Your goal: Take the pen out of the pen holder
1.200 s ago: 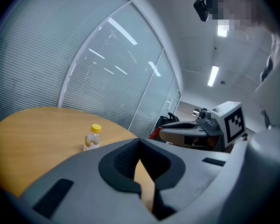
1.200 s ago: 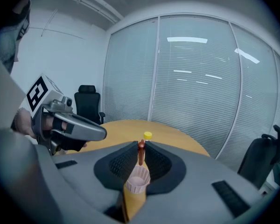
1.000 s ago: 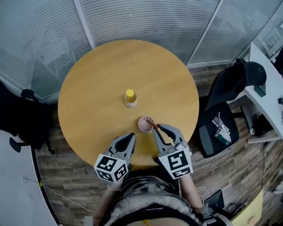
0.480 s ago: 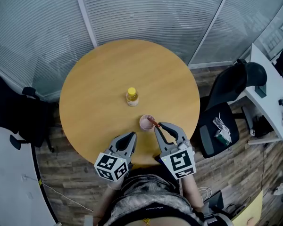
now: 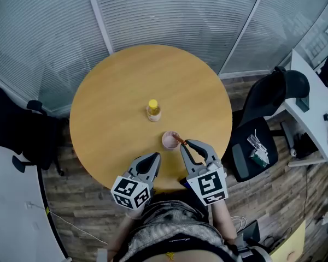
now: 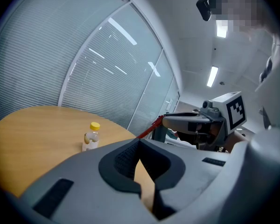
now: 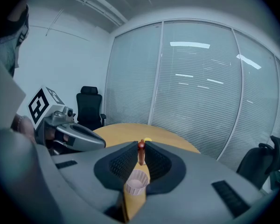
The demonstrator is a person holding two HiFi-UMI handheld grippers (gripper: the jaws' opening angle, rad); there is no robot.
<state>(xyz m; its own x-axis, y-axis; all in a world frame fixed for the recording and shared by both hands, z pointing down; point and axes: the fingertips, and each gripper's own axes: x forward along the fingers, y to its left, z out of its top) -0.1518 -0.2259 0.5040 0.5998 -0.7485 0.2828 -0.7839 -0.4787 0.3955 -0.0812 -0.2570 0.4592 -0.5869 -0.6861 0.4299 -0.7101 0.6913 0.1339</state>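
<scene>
Hardly anything has moved over the last second. The left gripper (image 5: 154, 158) and the right gripper (image 5: 184, 144) are staying over the near part of the round wooden table (image 5: 120, 86). The reddish pen (image 5: 178, 140) is keeping the same lean over the pink pen holder (image 5: 169, 141). The small drift in the head view is being shared by the whole scene.

The right gripper is reaching in from the near right, its jaws drawn narrow and pressing on the upper end of the pen. In the right gripper view the pen (image 7: 141, 154) is standing between the two ribbed pads, touching both, with its rounded top showing just above them. The pen holder is sitting upright on the table just left of that grip, its mouth facing up. The pen is slanting from the jaws down toward the holder's right rim. I cannot tell whether its lower end is inside the holder, since the left gripper view is hiding that end behind its own jaw.

The left gripper is hovering just near and left of the pen holder, apart from it. Its jaws are lying together at the tips and gripping nothing.

A small clear bottle (image 5: 152, 110) with a yellow cap is standing upright farther in, near the table's centre, apart from the holder. A black office chair (image 5: 265, 119) is standing on the floor to the right of the table.
</scene>
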